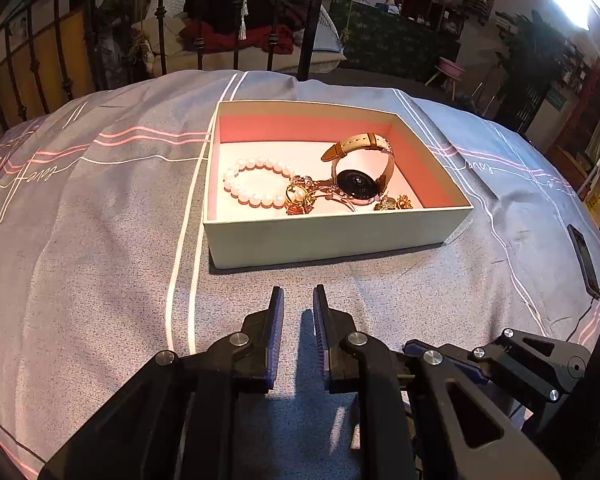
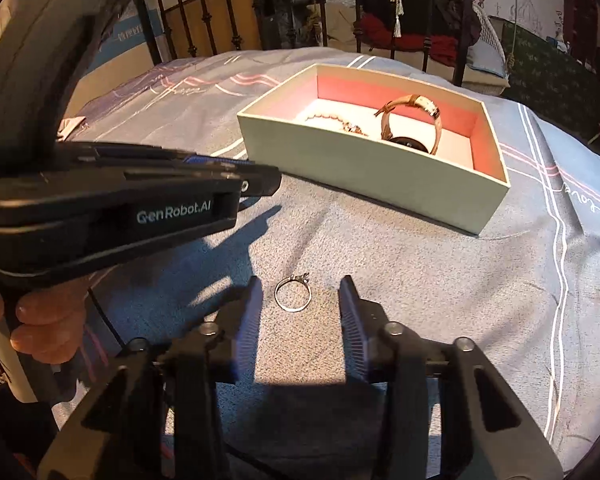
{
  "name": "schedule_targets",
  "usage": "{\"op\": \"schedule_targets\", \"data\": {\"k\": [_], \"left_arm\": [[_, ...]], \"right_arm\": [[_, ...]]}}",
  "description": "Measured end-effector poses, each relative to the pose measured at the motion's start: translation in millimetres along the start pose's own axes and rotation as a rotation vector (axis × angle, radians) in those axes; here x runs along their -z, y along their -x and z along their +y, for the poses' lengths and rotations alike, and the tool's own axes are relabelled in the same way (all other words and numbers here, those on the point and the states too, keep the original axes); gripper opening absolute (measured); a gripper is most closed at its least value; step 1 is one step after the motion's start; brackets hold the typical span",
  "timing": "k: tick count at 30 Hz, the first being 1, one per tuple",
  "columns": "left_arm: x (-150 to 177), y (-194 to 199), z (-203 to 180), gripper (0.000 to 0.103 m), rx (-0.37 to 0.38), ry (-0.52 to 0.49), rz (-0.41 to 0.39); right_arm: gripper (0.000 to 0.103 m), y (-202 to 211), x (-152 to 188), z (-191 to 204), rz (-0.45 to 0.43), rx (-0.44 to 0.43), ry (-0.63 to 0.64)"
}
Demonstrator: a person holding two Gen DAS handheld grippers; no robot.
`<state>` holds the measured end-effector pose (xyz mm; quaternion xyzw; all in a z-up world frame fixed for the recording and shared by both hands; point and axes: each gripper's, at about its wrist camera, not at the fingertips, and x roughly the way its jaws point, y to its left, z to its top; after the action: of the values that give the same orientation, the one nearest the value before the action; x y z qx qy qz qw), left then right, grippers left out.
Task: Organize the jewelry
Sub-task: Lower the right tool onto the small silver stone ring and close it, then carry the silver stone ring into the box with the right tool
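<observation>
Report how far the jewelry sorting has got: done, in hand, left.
Done: the pearl bracelet, the watch and some small gold pieces already lie in the open box. In hand: nothing is gripped; the right tool is open, its fingers either side of the silver ring on the bedspread. Left: grip that ring and put it in the box. The left tool is empty, jaws narrowly apart.

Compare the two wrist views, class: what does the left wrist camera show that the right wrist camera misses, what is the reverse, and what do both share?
Only the left view shows the whole pearl bracelet and gold trinkets. Only the right view shows the silver ring on the bedspread, between the open right claw fingers. Both show the box, the watch and the bedspread.
</observation>
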<state>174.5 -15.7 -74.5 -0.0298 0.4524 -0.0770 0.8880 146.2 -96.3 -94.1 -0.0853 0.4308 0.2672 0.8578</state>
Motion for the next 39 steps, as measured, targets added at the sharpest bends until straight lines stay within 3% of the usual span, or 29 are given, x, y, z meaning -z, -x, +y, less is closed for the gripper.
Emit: {"op": "schedule_targets", "data": {"k": [2,12,20,25,39], "left_arm": [[-0.3,-0.2,1.4,0.015,0.001,0.003,0.001],[-12.9,17.8,-3.2,0.015,0.032,-0.007,-0.046],[-60.4,36.9,-12.3,0.015,-0.009,-0.043,-0.181],[-88.9,29.2,-15.1,0.015,-0.021,-0.038,-0.213],[-100.9,-18.4,-12.9,0.015,-0.015,-0.015,-0.138]], "right_arm": [[0.02,0.3,0.1,4.9,-0.004,-0.006,0.026],[0.02,26.1,-12.1,-9.2,-0.105,0.013,-0.016],[0.02,53.9,-61.4,-32.1,-0.272,0.077,-0.031],[0.02,50.6,-88.6,-48.2,-0.327,0.102,-0.056],[0.02,10.3,-95.1,-70.7,-0.252,0.106,-0.1]]}}
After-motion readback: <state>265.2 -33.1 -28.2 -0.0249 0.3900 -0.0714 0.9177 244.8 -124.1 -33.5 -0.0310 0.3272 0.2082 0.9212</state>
